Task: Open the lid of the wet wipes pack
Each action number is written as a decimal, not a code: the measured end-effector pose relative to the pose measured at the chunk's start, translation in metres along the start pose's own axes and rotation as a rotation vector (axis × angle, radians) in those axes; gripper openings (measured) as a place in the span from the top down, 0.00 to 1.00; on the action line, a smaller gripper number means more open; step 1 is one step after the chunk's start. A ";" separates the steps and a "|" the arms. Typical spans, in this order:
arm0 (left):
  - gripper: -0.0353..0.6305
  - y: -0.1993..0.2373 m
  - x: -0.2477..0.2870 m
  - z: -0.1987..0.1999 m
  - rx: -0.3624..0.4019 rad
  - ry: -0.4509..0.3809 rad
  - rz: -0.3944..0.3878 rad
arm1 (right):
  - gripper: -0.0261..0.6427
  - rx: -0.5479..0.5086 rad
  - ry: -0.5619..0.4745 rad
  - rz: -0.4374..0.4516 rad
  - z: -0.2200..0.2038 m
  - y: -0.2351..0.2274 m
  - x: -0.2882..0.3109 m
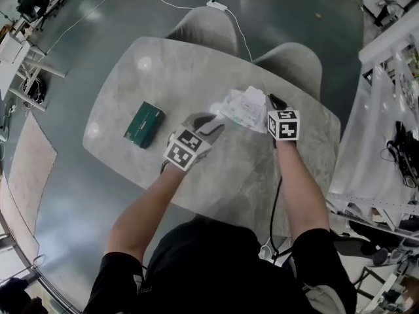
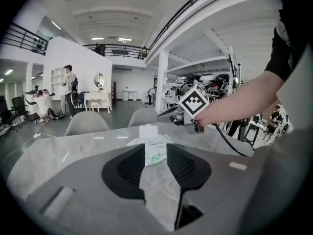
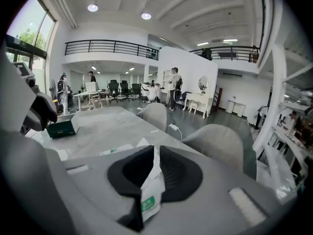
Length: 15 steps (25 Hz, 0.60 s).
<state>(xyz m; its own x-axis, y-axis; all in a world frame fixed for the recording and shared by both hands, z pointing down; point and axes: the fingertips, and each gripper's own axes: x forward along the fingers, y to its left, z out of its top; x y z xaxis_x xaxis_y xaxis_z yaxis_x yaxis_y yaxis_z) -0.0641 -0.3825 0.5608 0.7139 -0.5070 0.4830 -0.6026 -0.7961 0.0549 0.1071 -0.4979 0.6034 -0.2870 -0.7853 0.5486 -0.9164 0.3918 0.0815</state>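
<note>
Counter (image 1: 131,77): grey, marbled, filling the middle of the head view. Two chairs (image 1: 206,25) are seen at its upper edge.

Arms: both are stretched from the lower frame toward the centre. The left forearm (image 1: 141,208) is angled up to the right. The right forearm (image 1: 298,182) runs nearly straight up the frame.

Wet wipes pack (image 1: 241,106): it rests on the counter, right of centre. A green box (image 1: 145,124) lies well apart at centre left, untouched.

Left hand-held gripper (image 1: 211,126): it is held just beside the pack's lower left. The jaws stand apart and nothing is pressed. In its own view the pack is seen beyond the pads, not between them.

Right hand-held gripper (image 1: 272,102): the jaws are closed to a slit on a thin white edge (image 3: 150,190) of the pack, which bears a green mark.

Lid (image 2: 148,130): a small white flap is seen standing upright over the pack's top.

Step judged: the lid is lifted and the task is at or near its end, with the pack steadied by the right pinch.

Next move judged: the lid is to be checked as fully folded back. If it springs shut, its free edge is to be caught by the left jaws and pressed back.
</note>
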 end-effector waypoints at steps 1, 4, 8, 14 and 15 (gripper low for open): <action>0.74 -0.002 -0.009 0.002 -0.013 -0.014 0.004 | 0.90 -0.002 -0.016 0.004 0.004 0.010 -0.014; 0.76 -0.009 -0.035 0.012 -0.056 -0.068 0.011 | 0.90 0.055 -0.078 0.031 0.010 0.048 -0.063; 0.78 -0.021 -0.069 0.028 -0.069 -0.145 0.014 | 0.90 0.159 -0.117 0.061 -0.001 0.098 -0.122; 0.82 -0.033 -0.114 0.040 -0.073 -0.228 0.019 | 0.90 0.156 -0.155 0.042 0.013 0.109 -0.181; 0.82 -0.035 -0.122 0.041 -0.070 -0.238 0.021 | 0.91 0.154 -0.172 0.040 0.019 0.109 -0.190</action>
<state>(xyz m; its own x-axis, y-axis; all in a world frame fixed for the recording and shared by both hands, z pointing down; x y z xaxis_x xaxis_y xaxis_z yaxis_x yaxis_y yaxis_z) -0.1151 -0.3059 0.4639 0.7602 -0.5930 0.2656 -0.6351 -0.7644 0.1113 0.0561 -0.3150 0.4922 -0.3555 -0.8457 0.3981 -0.9312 0.3573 -0.0725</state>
